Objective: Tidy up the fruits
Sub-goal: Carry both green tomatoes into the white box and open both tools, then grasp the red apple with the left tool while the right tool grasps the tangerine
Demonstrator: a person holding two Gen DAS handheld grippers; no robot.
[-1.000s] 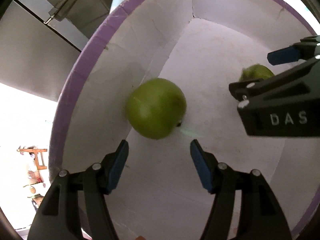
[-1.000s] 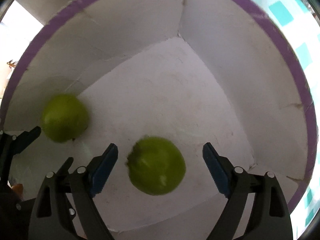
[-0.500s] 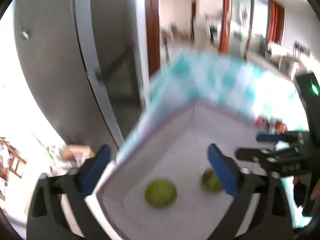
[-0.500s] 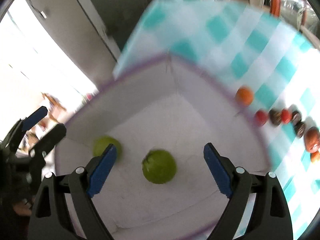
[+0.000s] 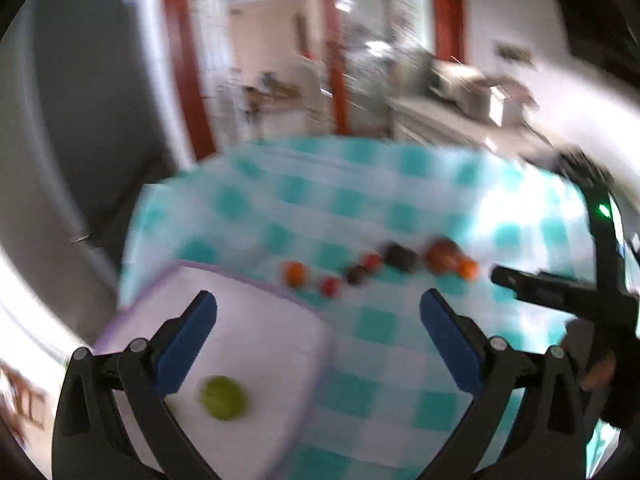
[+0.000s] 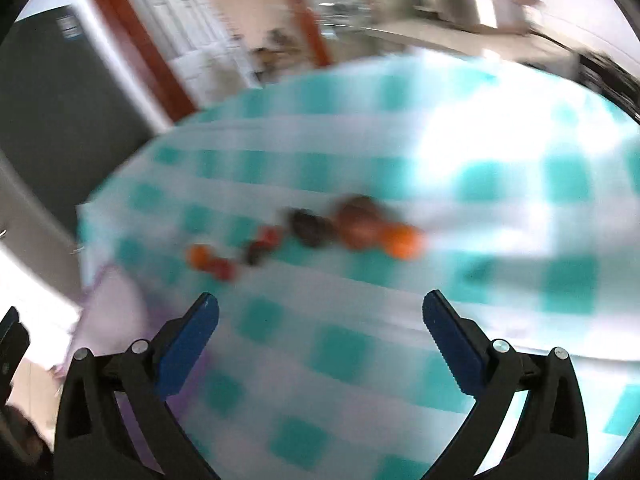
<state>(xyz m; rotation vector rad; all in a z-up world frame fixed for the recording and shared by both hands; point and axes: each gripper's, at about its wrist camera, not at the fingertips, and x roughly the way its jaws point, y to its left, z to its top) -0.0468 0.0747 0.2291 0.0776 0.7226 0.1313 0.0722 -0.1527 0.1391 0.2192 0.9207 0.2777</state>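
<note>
Both views are motion-blurred. In the left wrist view a white box with a purple rim (image 5: 256,292) sits at the table's left end, with a green fruit (image 5: 223,397) inside. My left gripper (image 5: 318,342) is open and empty above the box's right edge. A row of several small orange, red and dark fruits (image 5: 372,266) lies on the teal-checked tablecloth beyond. In the right wrist view the same row of fruits (image 6: 312,232) lies ahead of my right gripper (image 6: 320,344), which is open and empty above the cloth. The box's corner (image 6: 108,308) shows at the left.
The teal-and-white checked tablecloth (image 6: 400,320) covers the table. A dark fridge (image 5: 60,160) stands to the left. A counter with appliances (image 5: 472,88) is far behind. The right gripper's body (image 5: 560,296) shows at the right edge of the left wrist view.
Both grippers have pulled up and back out of the box and swung right toward the row of fruits. Both green fruits stayed in the box. Both grippers' jaws have stayed open.
</note>
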